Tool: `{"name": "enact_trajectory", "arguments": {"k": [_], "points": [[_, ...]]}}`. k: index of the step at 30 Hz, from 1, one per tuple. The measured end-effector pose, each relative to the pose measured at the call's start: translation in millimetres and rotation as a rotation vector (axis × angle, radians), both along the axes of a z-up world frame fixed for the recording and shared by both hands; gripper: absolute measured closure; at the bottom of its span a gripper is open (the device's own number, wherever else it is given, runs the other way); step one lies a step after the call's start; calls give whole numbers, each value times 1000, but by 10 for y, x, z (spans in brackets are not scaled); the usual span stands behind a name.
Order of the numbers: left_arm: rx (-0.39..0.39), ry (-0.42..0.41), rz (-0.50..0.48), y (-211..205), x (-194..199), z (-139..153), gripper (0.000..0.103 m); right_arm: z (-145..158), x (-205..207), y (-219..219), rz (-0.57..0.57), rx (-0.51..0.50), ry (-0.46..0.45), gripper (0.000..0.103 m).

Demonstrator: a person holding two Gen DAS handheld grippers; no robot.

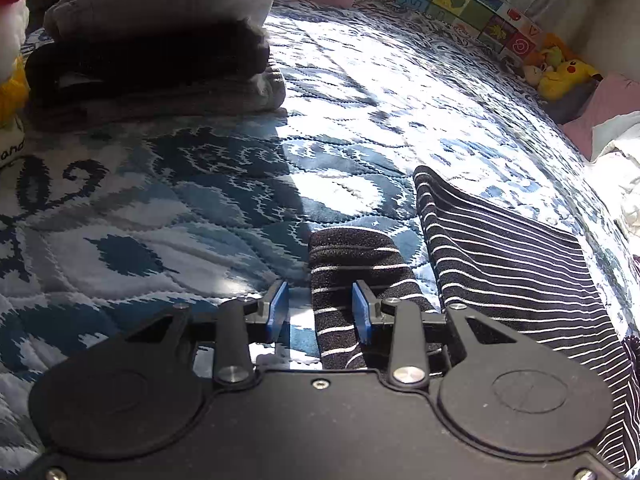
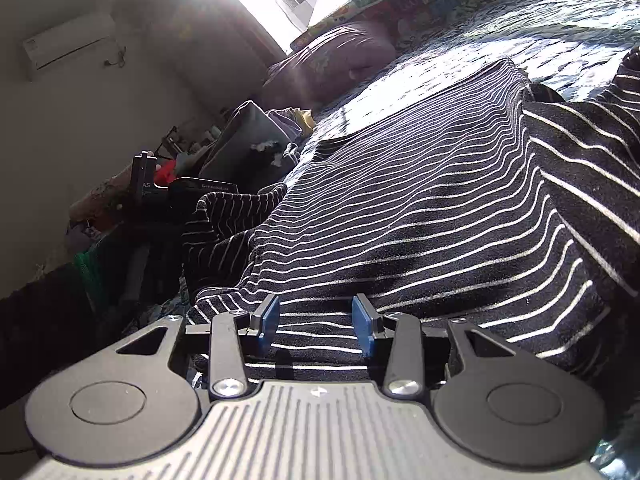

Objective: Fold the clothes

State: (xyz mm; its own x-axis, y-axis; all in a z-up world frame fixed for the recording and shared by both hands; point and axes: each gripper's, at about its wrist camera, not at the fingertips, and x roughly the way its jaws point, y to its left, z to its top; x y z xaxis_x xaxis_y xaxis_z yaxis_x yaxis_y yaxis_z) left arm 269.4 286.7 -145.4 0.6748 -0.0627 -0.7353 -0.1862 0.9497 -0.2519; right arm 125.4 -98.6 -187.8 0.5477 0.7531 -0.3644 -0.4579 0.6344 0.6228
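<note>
While our striped top [image 2: 420,184] lies spread across the quilt [image 1: 180,208], filling the middle and right of the right wrist view, we take it to be flattened out so its edges can be found for a fold. In the left wrist view its body runs down the lower right, and a narrow striped part, which we judge to be a sleeve [image 1: 352,276], reaches toward the centre bottom.

Our left gripper [image 1: 320,308] hangs low over that sleeve with its blue pads apart; the cloth passes under and between them, yet nothing is clamped. That placement reads to us as lining up to pinch the sleeve and carry it over the body.

Our right gripper [image 2: 316,322] sits at the near hem, pads equally wide, stripes showing in the gap. Whether the lower pad edges touch the fabric we cannot tell, since the fisheye flattens the height.

At the upper left of the left wrist view stands a stack [image 1: 160,40] of folded grey and black garments, set apart on the quilt, presumably so finished pieces stay out of the working area. Plush toys [image 1: 560,74] sit at the far upper right.
</note>
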Motion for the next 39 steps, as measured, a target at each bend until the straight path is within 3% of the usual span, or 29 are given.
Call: {"name": "enact_trajectory", "arguments": {"k": [1,2,3,7,12,17,21,25,29,31,32,35,39], "points": [[27,3,-19,-54,30,2,76,-5,1,0,1,1,-2,62],[52,4,-37,-106,40,8,92,-11,2,-1,2,3,-5,62],[81,2,-49,-157,39,19,96,-14,4,-3,2,5,-6,62],[129,-69,39,-187,-193,214,99,-18,3,-15,2,11,-8,62],[192,-178,198,-97,-840,760,99,-16,-4,-30,2,13,-7,62],[356,-267,305,-31,-1370,1290,99,-2,-6,-50,3,12,-4,62],[421,-287,361,160,-1463,1475,99,1,-8,-52,2,11,-5,62],[483,-244,369,322,-1340,1341,98,1,-14,-39,3,-1,-11,62],[459,-174,367,511,-1179,984,96,3,-18,-14,3,-16,-20,62],[434,-91,346,642,-1051,728,79,5,-12,-4,2,-21,-22,62],[428,-63,366,702,-1047,628,76,5,-10,-3,2,-21,-22,62],[352,-112,410,808,-1262,577,76,1,-4,-8,2,-17,-20,62],[240,-94,449,951,-1485,421,76,-2,-13,-11,3,-15,-20,62]]}}
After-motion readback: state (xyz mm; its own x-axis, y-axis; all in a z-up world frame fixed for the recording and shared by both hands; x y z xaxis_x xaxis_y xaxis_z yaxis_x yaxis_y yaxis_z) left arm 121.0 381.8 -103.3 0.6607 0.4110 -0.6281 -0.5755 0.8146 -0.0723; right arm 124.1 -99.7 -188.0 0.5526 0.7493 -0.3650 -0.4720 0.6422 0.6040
